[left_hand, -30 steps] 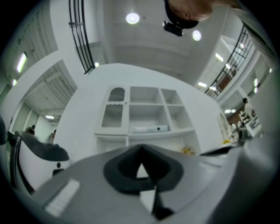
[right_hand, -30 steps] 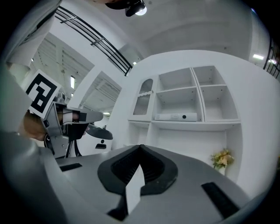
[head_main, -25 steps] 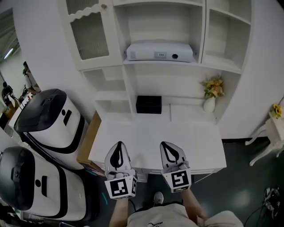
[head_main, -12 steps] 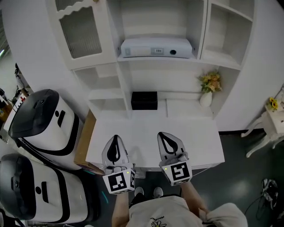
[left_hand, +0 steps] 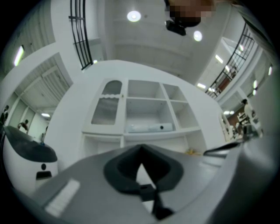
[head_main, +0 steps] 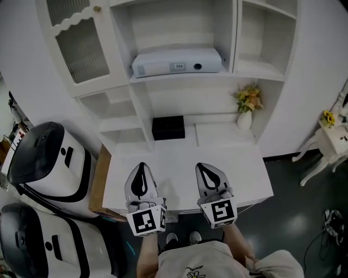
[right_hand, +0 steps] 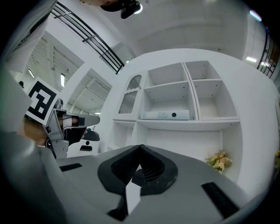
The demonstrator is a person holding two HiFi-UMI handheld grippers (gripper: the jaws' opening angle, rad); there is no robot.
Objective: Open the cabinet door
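The white cabinet's door (head_main: 76,46) has a ribbed glass panel and a small knob (head_main: 97,8) at its top right corner. It is closed, at the upper left of the shelf unit. It also shows far off in the left gripper view as the door (left_hand: 107,109) and in the right gripper view as the door (right_hand: 130,98). My left gripper (head_main: 141,166) and right gripper (head_main: 205,166) hover side by side over the front part of the white desk (head_main: 179,157), well short of the door. Both are shut and hold nothing, the left gripper (left_hand: 141,149) and right gripper (right_hand: 141,149) each with tips touching.
A white projector-like box (head_main: 176,62) lies on the middle shelf. A black box (head_main: 168,127) and a vase of yellow flowers (head_main: 246,108) stand at the back of the desk. Two white-and-black machines (head_main: 49,163) stand at the left, a small white table (head_main: 331,138) at the right.
Both grippers have edged forward and up a little over the desk, still shut. The cabinet has slid left and down in the head view.
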